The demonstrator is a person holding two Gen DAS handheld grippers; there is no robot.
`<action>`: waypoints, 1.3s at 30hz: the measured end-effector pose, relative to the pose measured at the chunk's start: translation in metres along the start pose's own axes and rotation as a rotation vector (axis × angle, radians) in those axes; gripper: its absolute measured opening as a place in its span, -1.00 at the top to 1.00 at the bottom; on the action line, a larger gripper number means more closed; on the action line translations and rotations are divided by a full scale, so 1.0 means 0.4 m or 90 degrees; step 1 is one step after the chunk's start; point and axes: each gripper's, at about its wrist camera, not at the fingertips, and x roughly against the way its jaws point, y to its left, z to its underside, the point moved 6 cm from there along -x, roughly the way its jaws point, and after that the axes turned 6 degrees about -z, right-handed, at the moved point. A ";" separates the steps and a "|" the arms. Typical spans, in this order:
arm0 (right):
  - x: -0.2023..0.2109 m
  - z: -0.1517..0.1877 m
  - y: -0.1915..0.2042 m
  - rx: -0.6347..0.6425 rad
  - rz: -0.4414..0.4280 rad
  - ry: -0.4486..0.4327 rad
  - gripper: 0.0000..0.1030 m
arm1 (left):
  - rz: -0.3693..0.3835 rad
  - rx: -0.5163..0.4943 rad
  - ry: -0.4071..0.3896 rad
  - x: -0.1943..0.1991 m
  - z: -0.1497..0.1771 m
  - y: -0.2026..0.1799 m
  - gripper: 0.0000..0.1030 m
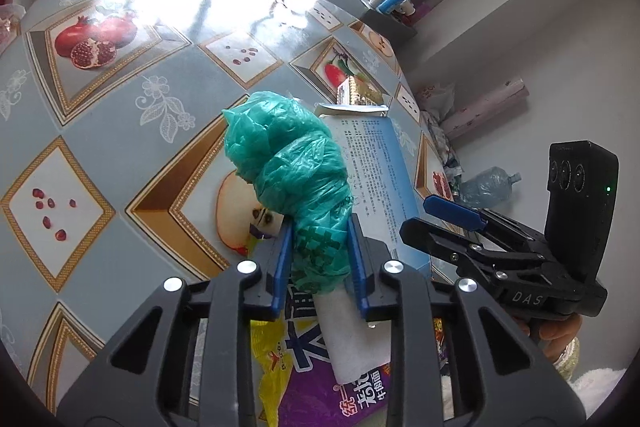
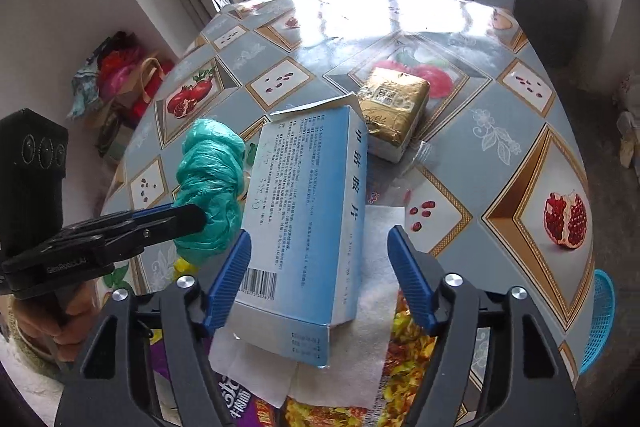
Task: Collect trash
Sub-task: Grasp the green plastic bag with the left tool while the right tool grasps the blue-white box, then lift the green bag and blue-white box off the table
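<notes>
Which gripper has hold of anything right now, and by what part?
The left gripper clamps the crumpled green plastic bag by its near end. The right gripper stands open around the blue-and-white cardboard box, holding nothing.

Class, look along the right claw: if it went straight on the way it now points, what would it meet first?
Most likely the blue and white carton. It lies between the open right claw fingers, directly ahead. Beneath it lies a white paper sheet. Depth is hard to judge here, so contact order is not certain.

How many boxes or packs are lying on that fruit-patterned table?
2. The blue-and-white box lies just ahead of the open right gripper, its flap open. The gold pack sits beyond it, toward the window. Others may hide under the wrappers nearby.
</notes>
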 end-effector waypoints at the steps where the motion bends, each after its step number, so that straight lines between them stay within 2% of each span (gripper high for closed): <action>1: -0.006 0.000 0.002 0.004 0.003 0.003 -0.49 | -0.009 -0.001 -0.006 0.007 0.000 0.005 0.54; 11: -0.097 -0.003 0.054 0.043 0.022 0.047 -0.55 | -0.030 -0.008 -0.060 0.081 -0.022 0.021 0.55; 16: -0.113 -0.007 0.051 0.024 0.016 0.041 -0.55 | -0.041 -0.014 -0.077 0.103 -0.029 0.020 0.55; 19: -0.110 -0.007 0.050 0.018 0.009 0.032 -0.48 | -0.044 -0.013 -0.081 0.110 -0.028 0.020 0.56; 27: -0.062 -0.015 0.033 -0.015 -0.030 0.001 -0.43 | -0.052 -0.015 -0.093 0.138 -0.027 0.022 0.56; 33: 0.003 -0.022 0.007 -0.064 -0.109 -0.037 -0.43 | -0.054 -0.034 -0.104 0.156 -0.040 -0.007 0.56; 34: 0.016 -0.024 0.000 -0.075 -0.126 -0.044 -0.37 | -0.054 -0.038 -0.105 0.157 -0.041 -0.014 0.56; 35: 0.028 -0.025 -0.008 -0.085 -0.138 -0.050 0.05 | -0.054 -0.042 -0.104 0.156 -0.040 -0.021 0.56; 38: 0.048 -0.018 -0.040 -0.140 -0.207 -0.046 0.06 | -0.057 -0.048 -0.088 0.127 -0.025 -0.040 0.56; 39: 0.049 -0.012 -0.054 -0.147 -0.197 -0.045 0.06 | -0.059 -0.047 -0.081 0.114 -0.019 -0.042 0.56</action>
